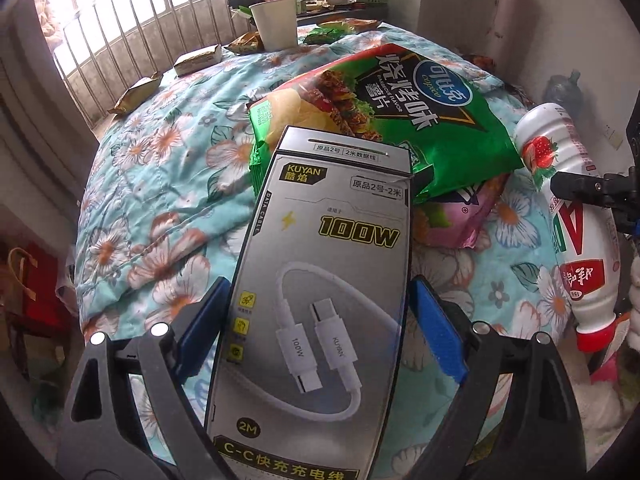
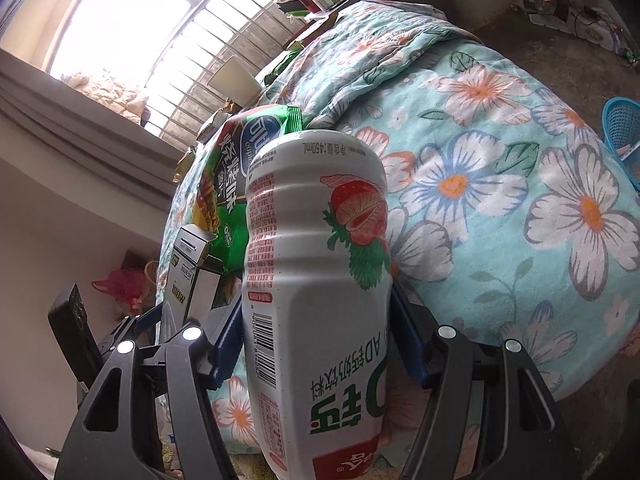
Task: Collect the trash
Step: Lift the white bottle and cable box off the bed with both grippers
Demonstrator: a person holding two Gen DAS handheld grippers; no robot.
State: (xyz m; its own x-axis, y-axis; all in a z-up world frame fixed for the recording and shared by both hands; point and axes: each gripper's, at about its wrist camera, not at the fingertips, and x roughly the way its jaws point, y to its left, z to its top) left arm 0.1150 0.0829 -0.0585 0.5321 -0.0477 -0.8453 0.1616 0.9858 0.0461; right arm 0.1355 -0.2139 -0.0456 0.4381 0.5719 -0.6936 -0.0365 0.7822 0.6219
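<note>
Room: a bed covered by a floral quilt (image 1: 160,184) stands under a barred window (image 1: 132,12); a blue basket (image 2: 622,128) sits on the floor beyond the bed's far edge in the right wrist view
Trash on the quilt: a green chip bag (image 1: 396,108) lies in the middle with a pink wrapper (image 1: 460,220) tucked under its near edge; a paper cup (image 1: 274,22) and several small snack wrappers (image 1: 198,60) sit at the window end
Left gripper (image 1: 320,320): its blue fingers (image 1: 436,328) are clamped on the long sides of a cable box (image 1: 320,280), which juts forward with its far end over the chip bag
Right gripper (image 2: 312,340): its fingers (image 2: 224,340) are closed on a white strawberry drink bottle (image 2: 316,248), red cap toward the camera and base pointing away
Hand pose: both grippers tilt steeply downward over the bed and close together; the right one's dark frame and the bottle show at the right edge of the left wrist view
Risk, box: the cardboard is light and thin, so too hard a squeeze would probably crush it and a twist could let it slide out
Risk, bottle: the body is smooth and rounded and held low, near the cap; I judge that a quick swing could tip it out of the grip
Risk, collision: with both loads so close, the box end could knock the chip bag or the bottle
Risk, drop-off: the basket looks like the likely bin, though that is a guess; a miss would put trash on the floor
</note>
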